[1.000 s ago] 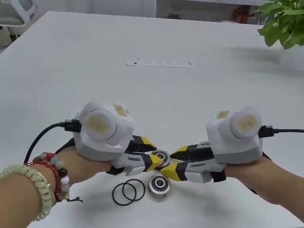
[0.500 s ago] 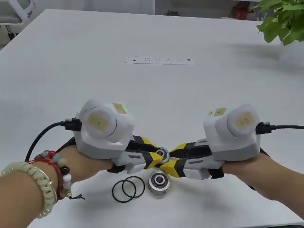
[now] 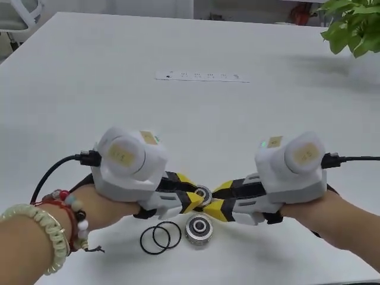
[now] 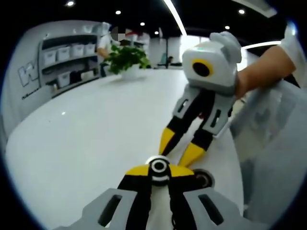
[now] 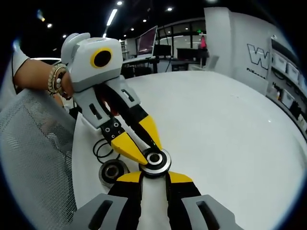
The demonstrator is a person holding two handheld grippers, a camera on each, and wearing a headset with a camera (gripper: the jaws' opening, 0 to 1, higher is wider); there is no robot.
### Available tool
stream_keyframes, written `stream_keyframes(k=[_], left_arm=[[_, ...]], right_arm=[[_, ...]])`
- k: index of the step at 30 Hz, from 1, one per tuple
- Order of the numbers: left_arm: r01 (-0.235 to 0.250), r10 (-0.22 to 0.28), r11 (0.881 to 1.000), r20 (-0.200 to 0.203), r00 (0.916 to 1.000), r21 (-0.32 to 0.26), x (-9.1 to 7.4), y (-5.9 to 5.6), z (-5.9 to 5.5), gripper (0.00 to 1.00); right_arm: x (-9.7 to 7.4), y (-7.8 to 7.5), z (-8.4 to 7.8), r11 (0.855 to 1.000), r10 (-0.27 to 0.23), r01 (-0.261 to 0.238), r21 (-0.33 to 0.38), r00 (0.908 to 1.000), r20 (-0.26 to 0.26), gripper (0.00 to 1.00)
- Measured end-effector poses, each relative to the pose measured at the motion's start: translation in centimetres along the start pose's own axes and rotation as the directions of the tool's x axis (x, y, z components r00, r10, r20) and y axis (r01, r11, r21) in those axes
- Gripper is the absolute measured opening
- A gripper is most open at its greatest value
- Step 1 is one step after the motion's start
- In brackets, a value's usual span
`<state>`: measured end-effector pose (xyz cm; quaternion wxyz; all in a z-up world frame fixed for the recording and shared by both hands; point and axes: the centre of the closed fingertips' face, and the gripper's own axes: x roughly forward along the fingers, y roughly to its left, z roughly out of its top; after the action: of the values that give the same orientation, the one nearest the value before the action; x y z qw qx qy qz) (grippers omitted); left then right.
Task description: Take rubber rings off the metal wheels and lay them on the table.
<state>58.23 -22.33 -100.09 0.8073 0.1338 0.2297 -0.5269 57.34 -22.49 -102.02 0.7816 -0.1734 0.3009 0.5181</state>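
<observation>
Two rings [image 3: 160, 237] already lie on the surface [image 3: 196, 113] at lower centre, beside a bare-looking wheel [image 3: 199, 230]. Just above, the left gripper [image 3: 192, 200] and right gripper [image 3: 215, 208] both pinch a second wheel [image 3: 203, 194] in their jaws, and it probably remains to be stripped

Table [image 3: 89, 89]: white, wide, smooth top.
Near edge: two black rubber rings [image 3: 154, 236], overlapping, lying flat.
Just right of them: one metal wheel [image 3: 199, 230], lying flat.
Far middle: white power strip [image 3: 202, 76].
Far right corner: potted plant [image 3: 353, 27].
</observation>
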Motion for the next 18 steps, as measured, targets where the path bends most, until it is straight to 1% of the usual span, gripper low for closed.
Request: stream_keyframes(k=[6, 10, 15, 16, 18], left_arm=[[-0.001, 0.001, 1.000, 0.007, 1.0000, -0.007, 0.02, 0.09, -0.02, 0.13], [-0.003, 0.003, 1.000, 0.011, 0.9999, -0.010, 0.01, 0.09, -0.01, 0.13], [-0.004, 0.004, 1.000, 0.011, 0.9999, -0.008, 0.00, -0.01, 0.02, 0.13], [-0.004, 0.004, 1.000, 0.011, 0.9999, -0.008, 0.00, -0.03, 0.03, 0.13], [-0.003, 0.003, 1.000, 0.011, 0.9999, -0.009, 0.00, -0.04, 0.02, 0.13]], right_arm=[[-0.11, -0.10, -0.19, 1.000, 0.007, -0.007, -0.002, 1.0000, -0.006, 0.14], [-0.27, -0.23, -0.46, 1.000, 0.006, -0.006, -0.004, 0.9998, -0.020, 0.07], [-0.29, -0.18, -0.45, 1.000, 0.001, -0.001, -0.014, 0.9995, -0.030, 0.06], [-0.31, -0.20, -0.48, 1.000, 0.001, -0.002, -0.011, 0.9996, -0.029, 0.06], [-0.31, -0.25, -0.45, 1.000, 0.005, -0.004, 0.019, 0.9998, -0.021, 0.07]])
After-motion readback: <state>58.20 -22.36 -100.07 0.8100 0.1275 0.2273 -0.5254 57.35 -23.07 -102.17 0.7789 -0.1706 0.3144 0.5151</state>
